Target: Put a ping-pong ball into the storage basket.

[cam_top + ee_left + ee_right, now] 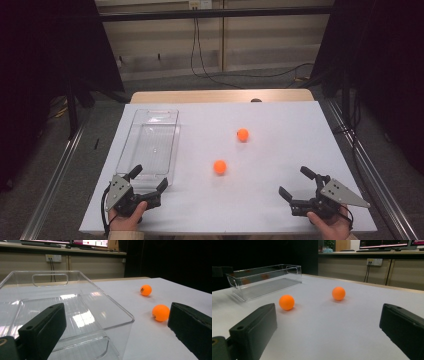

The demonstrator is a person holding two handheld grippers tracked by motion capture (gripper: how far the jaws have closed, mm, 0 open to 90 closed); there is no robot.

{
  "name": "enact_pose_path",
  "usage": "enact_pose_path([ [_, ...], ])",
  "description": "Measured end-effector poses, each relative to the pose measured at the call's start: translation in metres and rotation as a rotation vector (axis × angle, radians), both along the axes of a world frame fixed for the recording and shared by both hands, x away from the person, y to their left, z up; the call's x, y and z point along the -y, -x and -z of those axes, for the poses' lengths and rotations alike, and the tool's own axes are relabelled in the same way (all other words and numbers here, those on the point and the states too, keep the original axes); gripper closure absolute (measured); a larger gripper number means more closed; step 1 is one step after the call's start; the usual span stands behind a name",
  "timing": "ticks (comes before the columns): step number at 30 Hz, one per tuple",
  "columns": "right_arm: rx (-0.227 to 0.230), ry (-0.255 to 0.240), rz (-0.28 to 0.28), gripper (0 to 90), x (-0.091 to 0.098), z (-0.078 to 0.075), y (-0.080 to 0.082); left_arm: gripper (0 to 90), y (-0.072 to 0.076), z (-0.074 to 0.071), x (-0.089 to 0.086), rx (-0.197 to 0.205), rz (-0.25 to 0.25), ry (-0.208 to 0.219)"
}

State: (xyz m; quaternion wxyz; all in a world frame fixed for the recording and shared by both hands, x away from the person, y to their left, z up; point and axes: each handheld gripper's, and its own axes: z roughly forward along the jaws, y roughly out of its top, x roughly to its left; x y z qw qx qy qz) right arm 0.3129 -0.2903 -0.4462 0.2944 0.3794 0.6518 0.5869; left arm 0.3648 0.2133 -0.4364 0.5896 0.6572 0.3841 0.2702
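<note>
Both orange balls (160, 312) bear small dark marks, too blurred to read.

Each hand carried a black claw, the left claw (149, 180) and the right claw (296, 183), built from blocky dark parts with two thick, matte jaws. A screw hole showed in the near jaw's top in both gripper views. A grey three-cornered plate dotted with small holes sat on each, and a black cable looped from the left one.

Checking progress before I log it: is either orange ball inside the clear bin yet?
No, both orange balls lie on the white table, to the right of the empty clear bin.
</note>
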Motion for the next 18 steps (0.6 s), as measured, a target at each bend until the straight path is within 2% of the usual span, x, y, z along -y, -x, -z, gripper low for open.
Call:
enact_pose_path([
  [2,-0.003,-0.001,0.0,0.6,0.0,0.0001,0.0001,1.9,-0.0001,-0.0002,0.0008,-0.002,0.004,0.007],
  [5,-0.006,-0.006,0.004,0.7,0.0006,0.0002,0.0006,1.9,-0.0011,-0.0004,0.0003,-0.004,0.005,-0.011],
  [11,-0.004,0.005,-0.001,0.8,0.0017,0.0004,0.0009,1.8,-0.0016,-0.0008,0.0024,-0.004,0.011,0.003],
  [18,-0.005,-0.001,0.001,0.9,0.0013,0.0004,0.0002,1.8,-0.0013,-0.0022,0.0043,-0.005,0.011,-0.004],
])
